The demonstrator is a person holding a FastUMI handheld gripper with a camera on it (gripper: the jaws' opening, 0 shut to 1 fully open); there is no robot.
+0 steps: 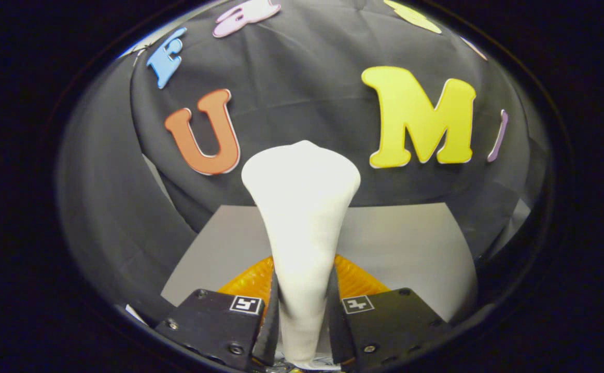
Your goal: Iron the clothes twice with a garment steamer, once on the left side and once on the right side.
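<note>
Steamer [302, 223] held upright in the claw [302, 316], its white body rising between the two fingers and widening to a flared head just ahead of them, set against the booth's black cloth wall [302, 88]. The claw is seen clenched on the steamer's narrow handle, both fingers pressed against its sides with no gap visible, so the opening is only as wide as the handle itself. An orange, ribbed thing [356, 280] lies just below and behind the handle, on a pale grey surface [410, 243]; what it is cannot be told from here. No garment can be made out, so the stage of the two passes is judged to be either before the first stroke or between strokes. For the step in hand, the grip would best be kept firm and low on the handle so the head is not allowed to twist, the head brought flat to the cloth, and each side swept in one slow, even stroke, left and right kept clearly apart. Slipping of the smooth handle is judged the main risk.
</note>
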